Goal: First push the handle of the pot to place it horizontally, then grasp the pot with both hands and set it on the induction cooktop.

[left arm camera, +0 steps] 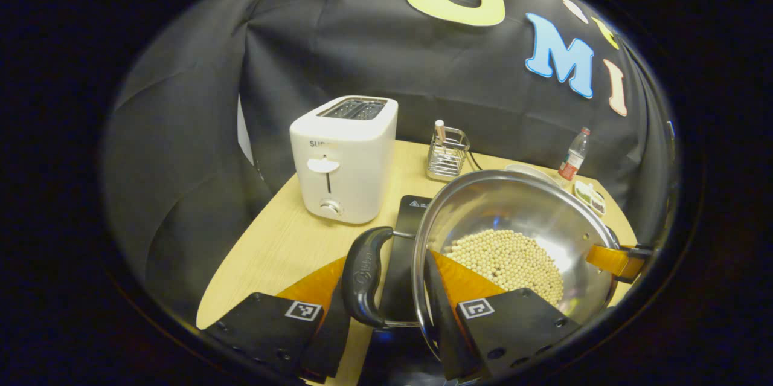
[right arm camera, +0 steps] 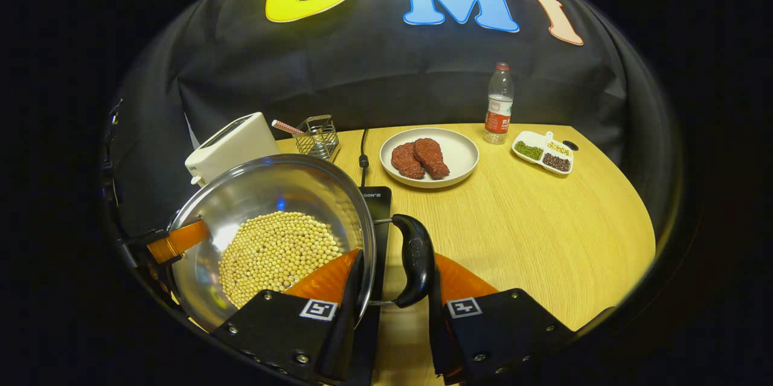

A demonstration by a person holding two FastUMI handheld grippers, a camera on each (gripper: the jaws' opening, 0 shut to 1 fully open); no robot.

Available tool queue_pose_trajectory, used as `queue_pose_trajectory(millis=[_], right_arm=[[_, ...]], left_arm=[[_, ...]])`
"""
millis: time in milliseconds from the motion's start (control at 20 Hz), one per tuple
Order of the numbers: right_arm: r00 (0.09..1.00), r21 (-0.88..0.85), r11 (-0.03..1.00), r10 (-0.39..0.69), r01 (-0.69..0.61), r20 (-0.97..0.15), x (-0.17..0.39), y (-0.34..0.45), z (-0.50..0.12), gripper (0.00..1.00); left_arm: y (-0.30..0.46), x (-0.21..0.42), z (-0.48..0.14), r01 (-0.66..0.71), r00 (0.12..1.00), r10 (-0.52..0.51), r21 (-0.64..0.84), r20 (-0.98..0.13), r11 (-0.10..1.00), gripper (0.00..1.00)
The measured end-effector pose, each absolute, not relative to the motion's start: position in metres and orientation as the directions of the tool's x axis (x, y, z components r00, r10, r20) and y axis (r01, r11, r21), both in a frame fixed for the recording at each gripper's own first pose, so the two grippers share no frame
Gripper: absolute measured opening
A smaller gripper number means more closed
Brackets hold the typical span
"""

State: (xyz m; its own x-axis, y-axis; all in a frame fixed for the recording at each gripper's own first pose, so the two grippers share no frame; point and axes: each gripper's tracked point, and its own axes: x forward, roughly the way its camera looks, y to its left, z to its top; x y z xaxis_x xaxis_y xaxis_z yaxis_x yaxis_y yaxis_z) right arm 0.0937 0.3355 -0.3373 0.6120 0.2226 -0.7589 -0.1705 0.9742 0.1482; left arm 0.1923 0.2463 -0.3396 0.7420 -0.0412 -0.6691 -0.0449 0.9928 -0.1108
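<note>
Both grippers are clamped on the pot's (right arm camera: 272, 235) side handles — the left gripper (left arm camera: 386, 307) has one finger outside the black left handle (left arm camera: 365, 277) and one inside the rim, and the right gripper (right arm camera: 386, 301) does the same on the right handle (right arm camera: 413, 268). The pot, full of pale beans (right arm camera: 278, 253), sits over the dark induction cooktop (right arm camera: 377, 217) near the desk's (right arm camera: 543, 223) front edge. For a good set-down I'd keep both sides level so nothing spills, lower slowly and centre it on the glass before letting go. Hard to tell whether the base is touching the cooktop — the bowl hides it, along with most of the cooktop. Farther back stand the toaster (left arm camera: 344, 159) and wire caddy (left arm camera: 447, 153).
</note>
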Motion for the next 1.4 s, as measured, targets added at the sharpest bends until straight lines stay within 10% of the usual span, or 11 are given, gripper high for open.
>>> queue_pose_trajectory(millis=[350,500,1400], right_arm=[[0.632,0.162,0.966,0.254,-0.201,-0.732,0.096,0.343,-0.331,0.59],[0.719,0.113,0.966,0.248,-0.232,-0.649,0.106,0.328,-0.297,0.99],[0.947,0.019,0.977,0.211,-0.213,-0.241,0.069,0.053,-0.098,0.97]], left_arm=[[0.258,0.200,-0.344,-0.034,0.757,-0.025,-0.078,-0.653,0.996,0.68],[0.249,0.213,-0.302,0.036,0.826,-0.018,0.020,-0.563,0.999,1.00],[-0.011,0.102,-0.056,0.035,0.991,-0.036,-0.007,-0.128,0.999,0.99]])
